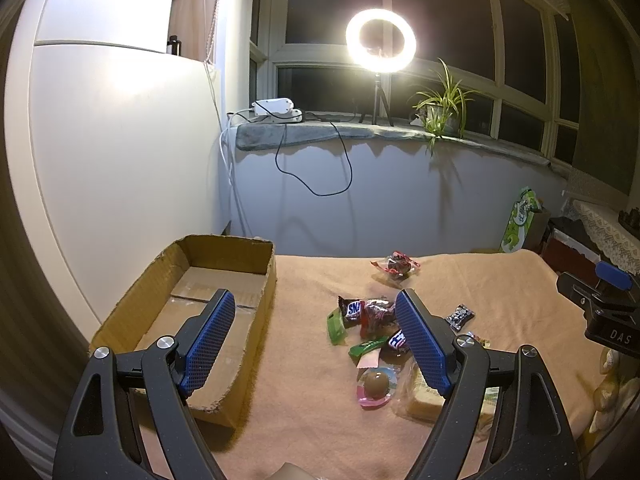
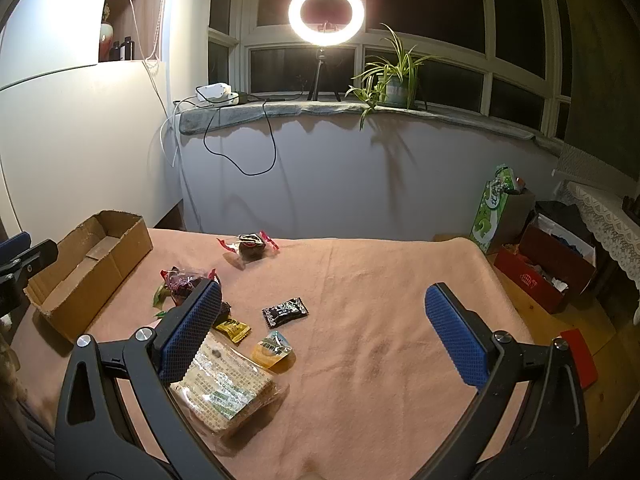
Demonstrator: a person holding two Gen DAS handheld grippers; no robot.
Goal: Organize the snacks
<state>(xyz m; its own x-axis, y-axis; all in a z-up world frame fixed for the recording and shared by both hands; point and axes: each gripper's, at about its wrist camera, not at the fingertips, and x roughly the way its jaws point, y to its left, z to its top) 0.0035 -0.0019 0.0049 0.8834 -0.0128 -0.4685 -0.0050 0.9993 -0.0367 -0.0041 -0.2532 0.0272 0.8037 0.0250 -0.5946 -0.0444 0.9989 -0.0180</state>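
Observation:
An empty cardboard box (image 1: 224,280) sits at the left of the peach-covered table (image 1: 304,360); it also shows in the right wrist view (image 2: 92,264). A pile of snacks (image 1: 372,320) lies right of it: Snickers bars, green wrappers, a round pink cup (image 1: 376,386), a cracker pack (image 2: 224,388), a black candy (image 2: 285,311), a yellow jelly cup (image 2: 272,350) and a red-ended candy (image 2: 250,246). My left gripper (image 1: 316,336) is open and empty above the box edge and pile. My right gripper (image 2: 324,328) is open and empty above the table's middle.
A ring light (image 1: 380,40) on a tripod and a potted plant (image 1: 440,108) stand on the windowsill behind. A green bag (image 2: 494,208) and a red box (image 2: 540,268) sit on the floor at the right. A white wall panel (image 1: 120,140) is at the left.

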